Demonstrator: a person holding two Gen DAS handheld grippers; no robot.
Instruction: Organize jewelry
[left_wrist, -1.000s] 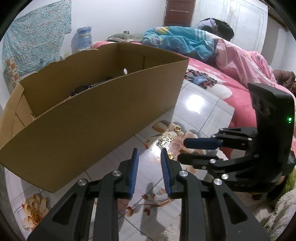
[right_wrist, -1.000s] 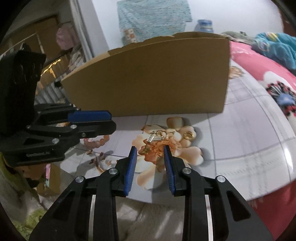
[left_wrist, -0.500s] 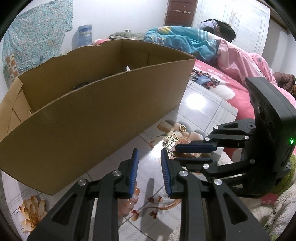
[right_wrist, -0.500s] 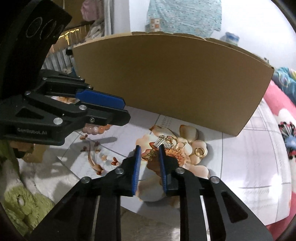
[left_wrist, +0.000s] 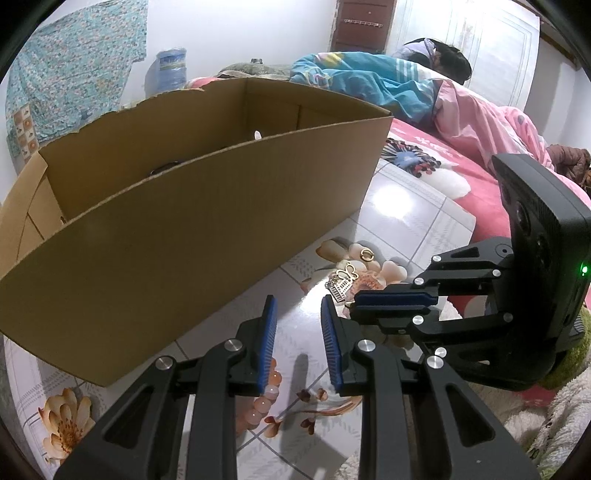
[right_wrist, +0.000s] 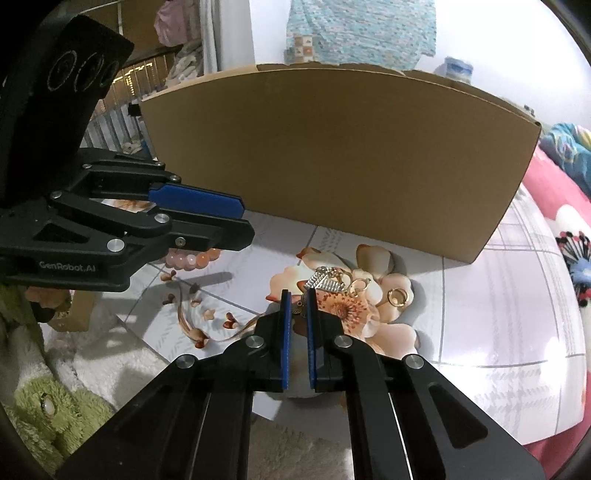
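The right gripper (right_wrist: 298, 300), jaws just closing, pinches a small gold charm (right_wrist: 297, 309) off the jewelry pile (right_wrist: 334, 282) beside the cardboard box (right_wrist: 332, 155), likely its destination, while the left gripper (left_wrist: 297, 314) waits apart, empty.

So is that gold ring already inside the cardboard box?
No, the gold ring lies on the flowered tile outside the cardboard box, near its front wall.

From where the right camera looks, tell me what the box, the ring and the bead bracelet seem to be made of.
Box: corrugated cardboard, matt brown, with a raw cut rim.
Ring: probably gold-coloured metal, since it is shiny and yellow with bright glints; plated or solid cannot be told.
Bead bracelet: smooth glossy pink-orange beads, perhaps stone, glass or plastic; it is partly hidden behind the left hand-held gripper.
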